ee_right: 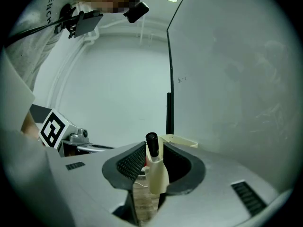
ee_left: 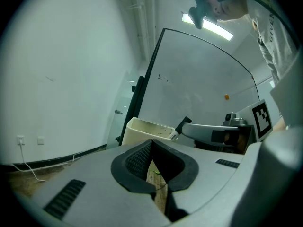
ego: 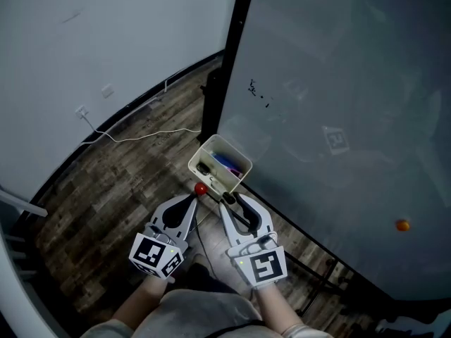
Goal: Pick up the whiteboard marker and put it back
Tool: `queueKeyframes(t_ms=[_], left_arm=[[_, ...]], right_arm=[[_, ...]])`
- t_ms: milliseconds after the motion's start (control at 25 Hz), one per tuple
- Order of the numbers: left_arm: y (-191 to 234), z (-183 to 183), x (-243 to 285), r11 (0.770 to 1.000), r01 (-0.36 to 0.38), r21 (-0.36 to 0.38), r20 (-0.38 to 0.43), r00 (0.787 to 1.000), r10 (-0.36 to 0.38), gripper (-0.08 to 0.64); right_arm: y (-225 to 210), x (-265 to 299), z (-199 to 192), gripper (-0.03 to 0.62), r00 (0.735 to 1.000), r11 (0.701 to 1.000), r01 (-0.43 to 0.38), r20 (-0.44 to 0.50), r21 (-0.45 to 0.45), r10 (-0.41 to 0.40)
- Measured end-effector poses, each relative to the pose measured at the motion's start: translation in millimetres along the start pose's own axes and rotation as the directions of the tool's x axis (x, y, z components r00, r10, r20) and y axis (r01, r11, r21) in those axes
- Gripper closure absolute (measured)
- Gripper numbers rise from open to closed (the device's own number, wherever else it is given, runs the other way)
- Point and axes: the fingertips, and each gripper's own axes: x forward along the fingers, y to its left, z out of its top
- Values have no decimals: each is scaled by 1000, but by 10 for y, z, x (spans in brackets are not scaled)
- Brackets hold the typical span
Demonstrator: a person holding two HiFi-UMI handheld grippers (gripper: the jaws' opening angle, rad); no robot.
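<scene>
The whiteboard marker (ee_right: 154, 168), white with a black cap, stands upright between the jaws of my right gripper (ee_right: 154, 146), which is shut on it. In the head view that gripper (ego: 227, 200) points at the front of the white tray (ego: 242, 162) at the whiteboard's lower edge. From the left gripper view, the marker's black cap (ee_left: 182, 125) pokes out just short of the tray (ee_left: 142, 127). My left gripper (ego: 195, 197) sits beside the right one, and its jaws (ee_left: 151, 144) are shut on nothing.
The whiteboard (ego: 338, 104) fills the right, with a black frame post (ego: 227, 62). A small red round thing (ego: 201, 188) sits by the tray's front corner. Blue and black items (ego: 224, 163) lie in the tray. An orange magnet (ego: 402, 224) is on the board. A white cable (ego: 144, 136) runs over the wood floor.
</scene>
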Motion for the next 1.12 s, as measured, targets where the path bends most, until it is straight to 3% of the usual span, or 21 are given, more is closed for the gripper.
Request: queueKeyframes(t_ms=[640,1120], left_arm=[[95,-9,-31,999,-31,8,-14,999,31,545],[20,100,56,997,65,29,-37,997,-64,545]], right_arm=[[-29,81,-84,499,1000,999,-15,10,44,14],[-91,95,23,517,1000,999,7,8,39,-8]])
